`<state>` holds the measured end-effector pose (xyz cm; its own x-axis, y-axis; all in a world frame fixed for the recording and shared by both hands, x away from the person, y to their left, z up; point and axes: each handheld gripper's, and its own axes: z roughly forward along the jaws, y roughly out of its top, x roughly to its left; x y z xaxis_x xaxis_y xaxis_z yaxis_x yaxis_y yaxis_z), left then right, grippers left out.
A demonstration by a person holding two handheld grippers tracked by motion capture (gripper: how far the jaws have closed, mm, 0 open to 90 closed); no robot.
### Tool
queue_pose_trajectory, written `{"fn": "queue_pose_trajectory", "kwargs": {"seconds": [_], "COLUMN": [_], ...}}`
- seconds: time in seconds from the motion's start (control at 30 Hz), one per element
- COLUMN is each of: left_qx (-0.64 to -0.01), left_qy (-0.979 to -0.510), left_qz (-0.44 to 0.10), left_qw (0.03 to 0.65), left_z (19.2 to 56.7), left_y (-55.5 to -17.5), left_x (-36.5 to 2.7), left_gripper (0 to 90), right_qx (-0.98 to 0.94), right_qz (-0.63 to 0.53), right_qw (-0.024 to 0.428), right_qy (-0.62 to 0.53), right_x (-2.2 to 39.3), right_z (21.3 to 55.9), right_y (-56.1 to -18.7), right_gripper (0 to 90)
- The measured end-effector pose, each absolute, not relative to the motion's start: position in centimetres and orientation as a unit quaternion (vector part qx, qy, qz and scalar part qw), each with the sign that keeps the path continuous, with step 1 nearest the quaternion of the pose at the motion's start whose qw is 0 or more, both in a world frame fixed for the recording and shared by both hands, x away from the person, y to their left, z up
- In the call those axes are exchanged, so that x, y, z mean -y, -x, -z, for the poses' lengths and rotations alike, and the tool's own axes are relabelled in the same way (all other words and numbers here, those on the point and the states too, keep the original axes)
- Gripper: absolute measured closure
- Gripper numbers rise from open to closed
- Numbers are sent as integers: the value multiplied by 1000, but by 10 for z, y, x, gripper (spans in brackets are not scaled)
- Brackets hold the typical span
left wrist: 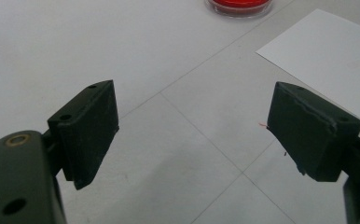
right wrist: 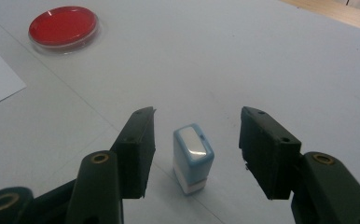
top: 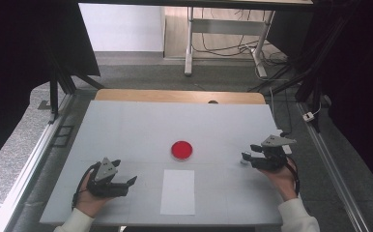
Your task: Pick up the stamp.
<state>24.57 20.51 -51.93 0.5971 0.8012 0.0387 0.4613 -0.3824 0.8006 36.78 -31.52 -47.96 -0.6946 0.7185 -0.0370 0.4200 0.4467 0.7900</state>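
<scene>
Currently, the right gripper straddles a small stamp standing upright on the table.

Stamp: a pale-blue block with a white base, long axis vertical, its glossy top face upward; the top's longer side runs away from the camera in the right gripper view. It stands between the 2 jaws with a gap on each side, so neither pad touches it. In the high view it sits near the table's right edge at the right gripper's tips, well apart from the red dish and the white sheet of paper. The left gripper rests over bare table at the front left, jaws spread wide with nothing between them.
</scene>
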Motion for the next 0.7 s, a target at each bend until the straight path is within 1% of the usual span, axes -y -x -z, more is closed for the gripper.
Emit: {"fn": "queue_pose_trajectory", "kwargs": {"seconds": [0.3,0.63,0.7], "left_qx": [-393,-391,-390], "left_qy": [-803,-804,-805], "left_qz": [-216,-216,-216], "left_qw": [393,392,391], "left_z": [520,520,520], "left_y": [-246,-246,-246], "left_x": [-205,-206,-206], "left_gripper": [164,164,165], "right_qx": [-832,-839,-840], "right_qz": [-394,-385,-385], "right_qw": [186,172,171], "right_qy": [-344,-343,-342], "right_x": [315,315,315], "right_z": [485,492,493], "right_y": [-370,-373,-374], "right_gripper": [520,595,622]}}
